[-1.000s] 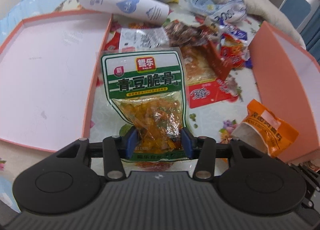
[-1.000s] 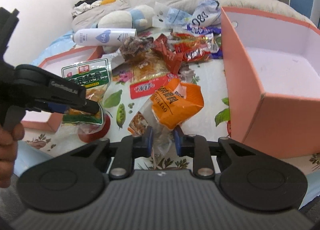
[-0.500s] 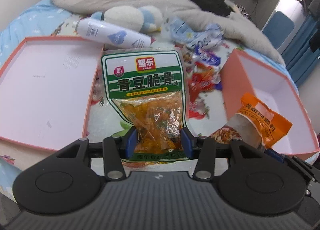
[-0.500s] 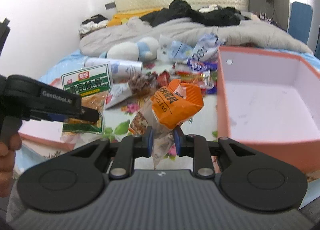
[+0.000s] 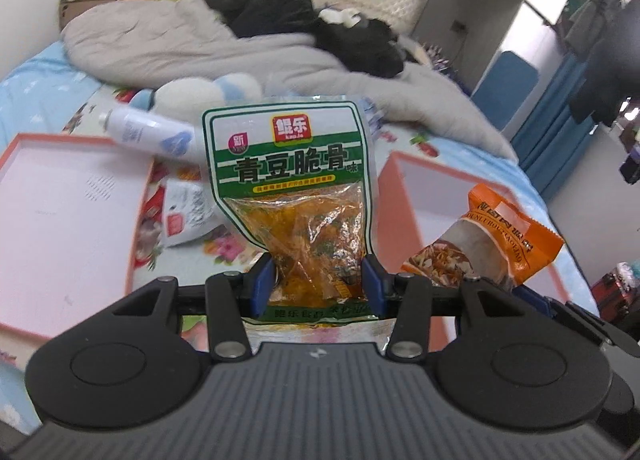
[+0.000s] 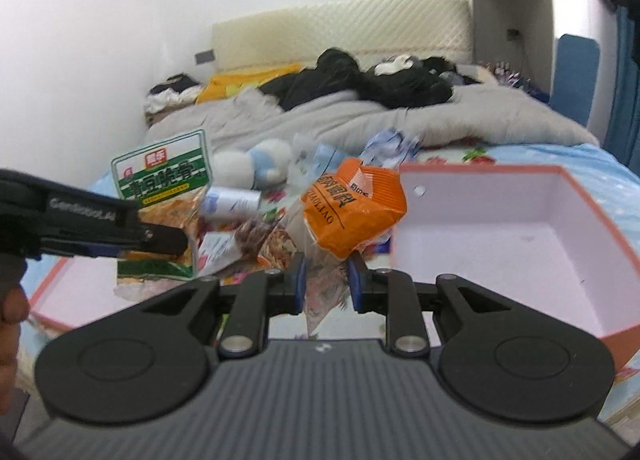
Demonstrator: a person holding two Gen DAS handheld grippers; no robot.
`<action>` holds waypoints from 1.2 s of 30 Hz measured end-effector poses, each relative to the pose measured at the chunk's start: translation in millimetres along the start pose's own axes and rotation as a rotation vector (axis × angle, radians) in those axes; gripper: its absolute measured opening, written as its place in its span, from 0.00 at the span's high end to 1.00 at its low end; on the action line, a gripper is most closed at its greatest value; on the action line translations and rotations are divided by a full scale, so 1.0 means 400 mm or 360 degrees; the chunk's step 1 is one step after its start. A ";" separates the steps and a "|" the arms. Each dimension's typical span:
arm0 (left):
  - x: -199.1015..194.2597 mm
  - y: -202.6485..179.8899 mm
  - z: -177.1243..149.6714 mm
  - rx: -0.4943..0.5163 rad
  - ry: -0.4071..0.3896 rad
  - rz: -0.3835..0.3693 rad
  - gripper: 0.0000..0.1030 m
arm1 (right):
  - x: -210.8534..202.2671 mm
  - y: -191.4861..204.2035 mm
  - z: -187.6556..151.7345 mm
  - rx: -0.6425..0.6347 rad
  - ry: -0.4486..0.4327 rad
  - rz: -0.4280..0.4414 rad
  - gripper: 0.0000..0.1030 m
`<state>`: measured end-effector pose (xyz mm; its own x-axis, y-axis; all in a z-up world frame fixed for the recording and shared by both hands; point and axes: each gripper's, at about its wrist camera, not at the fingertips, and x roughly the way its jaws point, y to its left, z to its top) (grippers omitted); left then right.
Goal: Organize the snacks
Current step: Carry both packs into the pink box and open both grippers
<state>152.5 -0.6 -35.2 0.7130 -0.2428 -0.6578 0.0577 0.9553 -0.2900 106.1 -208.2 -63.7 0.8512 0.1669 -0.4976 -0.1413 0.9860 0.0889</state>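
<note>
My left gripper [image 5: 318,286] is shut on a green snack bag [image 5: 292,179] with a clear window, held upright above the bed; the bag also shows in the right wrist view [image 6: 164,187]. My right gripper [image 6: 326,282] is shut on an orange snack bag [image 6: 354,209], lifted in the air; it also shows in the left wrist view [image 5: 500,236]. A deep pink box [image 6: 520,227] lies to the right, also seen in the left wrist view [image 5: 424,195]. A shallow pink lid [image 5: 60,219] lies to the left.
Several loose snack packets [image 6: 248,236] lie on the floral sheet between the boxes. A white spray bottle [image 5: 152,135] and a plush toy [image 5: 200,93] lie behind them. A grey duvet [image 5: 240,55] with dark clothes covers the far bed.
Both grippers have risen well above the bed with their bags still held. The views now tilt up toward the headboard.
</note>
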 end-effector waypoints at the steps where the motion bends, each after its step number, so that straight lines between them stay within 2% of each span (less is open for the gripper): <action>1: -0.004 -0.013 0.004 0.0010 -0.0013 -0.0007 0.49 | -0.004 -0.010 0.009 0.0007 -0.0012 -0.0011 0.76; 7: -0.025 -0.070 -0.004 0.0048 -0.0030 -0.0092 0.49 | -0.025 -0.065 0.039 -0.0012 -0.0076 -0.0088 0.76; 10: -0.012 -0.094 0.005 0.0072 -0.0037 -0.0096 0.49 | -0.028 -0.089 0.050 0.0005 -0.0086 -0.0116 0.76; 19: 0.047 -0.229 0.039 0.0163 -0.0034 -0.0227 0.49 | -0.037 -0.185 0.089 0.0052 -0.0148 -0.0182 0.76; 25: 0.151 -0.334 0.044 0.0231 0.0040 -0.0289 0.49 | -0.015 -0.273 0.081 0.0068 -0.0117 -0.0267 0.76; 32: 0.316 -0.410 0.029 0.0305 0.0200 -0.0300 0.49 | 0.063 -0.398 0.019 0.0168 0.0029 -0.0306 0.76; 36: 0.405 -0.431 0.008 0.0334 0.0306 -0.0305 0.49 | 0.117 -0.438 -0.018 0.0189 0.0135 -0.0346 0.75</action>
<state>260.2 -204.0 -89.8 0.5318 -0.4298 -0.7297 0.3348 0.8982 -0.2850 166.9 -373.1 -108.6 0.8090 -0.0442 -0.5861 0.1050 0.9920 0.0701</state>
